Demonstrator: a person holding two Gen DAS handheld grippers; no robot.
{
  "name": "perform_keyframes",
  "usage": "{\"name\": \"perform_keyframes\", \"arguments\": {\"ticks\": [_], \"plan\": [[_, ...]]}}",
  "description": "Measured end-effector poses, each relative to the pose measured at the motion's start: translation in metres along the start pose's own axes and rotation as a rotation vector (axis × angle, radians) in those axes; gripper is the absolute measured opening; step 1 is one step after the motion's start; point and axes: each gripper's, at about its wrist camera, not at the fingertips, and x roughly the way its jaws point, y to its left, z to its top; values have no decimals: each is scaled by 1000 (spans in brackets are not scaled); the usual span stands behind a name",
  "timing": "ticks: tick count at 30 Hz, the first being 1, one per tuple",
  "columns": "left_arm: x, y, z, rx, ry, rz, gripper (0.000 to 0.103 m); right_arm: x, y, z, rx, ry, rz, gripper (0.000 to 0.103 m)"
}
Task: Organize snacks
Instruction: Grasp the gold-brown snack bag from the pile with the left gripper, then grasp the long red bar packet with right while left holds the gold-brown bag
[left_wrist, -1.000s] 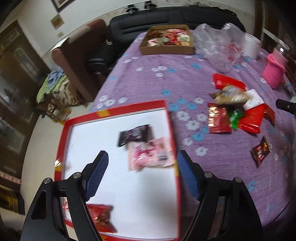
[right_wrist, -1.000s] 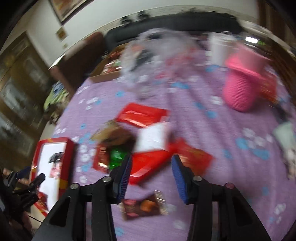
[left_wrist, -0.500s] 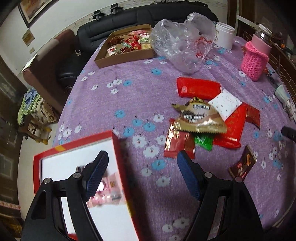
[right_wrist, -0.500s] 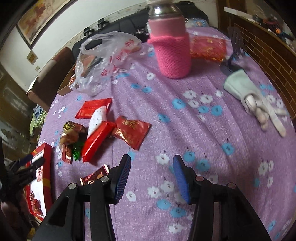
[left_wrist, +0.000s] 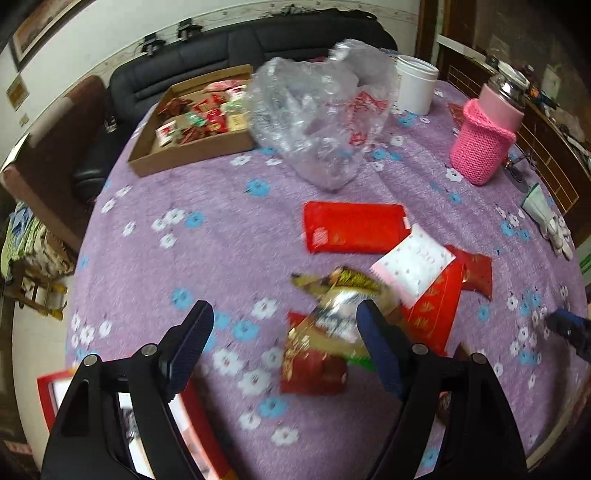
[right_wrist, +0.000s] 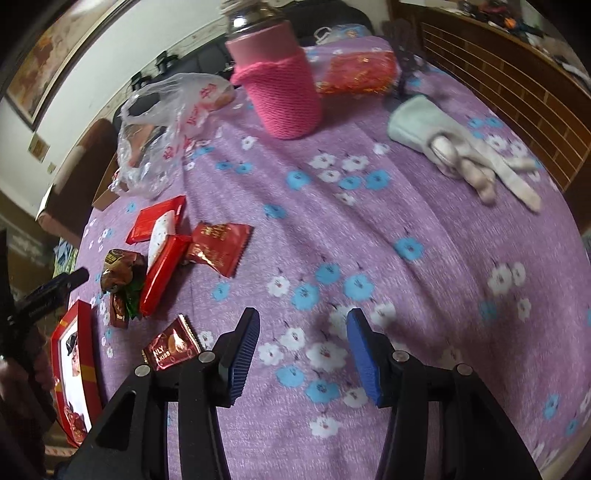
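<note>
A heap of snack packets lies on the purple flowered cloth: a flat red one (left_wrist: 354, 227), a white one (left_wrist: 413, 264), a gold-brown one (left_wrist: 340, 295) and a dark red one (left_wrist: 314, 365). My left gripper (left_wrist: 284, 343) hovers over the heap's near left side. Its jaws are opening and grip nothing; the gold-brown packet lies below, by the right finger. A red-rimmed white tray (left_wrist: 44, 387) with a few packets sits at the lower left. My right gripper (right_wrist: 303, 354) is open above bare cloth. A brown chocolate packet (right_wrist: 171, 349) lies just to its left.
A cardboard box of snacks (left_wrist: 192, 151) and a crumpled plastic bag (left_wrist: 321, 122) stand at the back. A white cup (left_wrist: 415, 88) and a bottle in a pink knitted sleeve (right_wrist: 284, 96) are on the far right side. A pale cloth toy (right_wrist: 454, 147) lies further right. A black sofa is behind the table.
My left gripper has swung right, from above the tray to the snack heap. My right gripper has swung right, from over the heap to bare cloth beside it.
</note>
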Motion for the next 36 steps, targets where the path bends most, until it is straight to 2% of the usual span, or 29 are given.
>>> {"name": "perform_keyframes", "arguments": {"ticks": [5,8,11,12,13,14,17,22,26,32,36], "plan": [[25,-23,6,52,63,-19,81,-3,-12,-10,50,0,-15,52],[29,-28,3,60,50,-40,81,-6,-17,-14,72,-3,-18,52],[37,-23,-2,24,83,-131,81,-6,-19,-16,81,-4,-13,52],[39,-20,-4,0,94,-164,73,-5,-18,-16,79,-4,-11,52],[41,-15,-7,-39,113,-225,60,-5,-16,-16,73,-5,-6,52],[41,-12,-10,-65,117,-258,59,-5,-15,-15,67,-6,-3,52],[35,-13,-17,-47,100,-253,53,-5,-4,-12,26,-12,12,52],[20,-12,-36,-78,105,-314,32,-1,18,-3,-40,-5,65,52],[7,-4,-59,-104,111,-354,25,4,43,8,-104,12,109,52],[-19,1,-89,-65,58,-397,24,26,84,17,-180,86,177,53],[-23,6,-104,-77,72,-414,24,45,110,23,-214,133,191,56]]}}
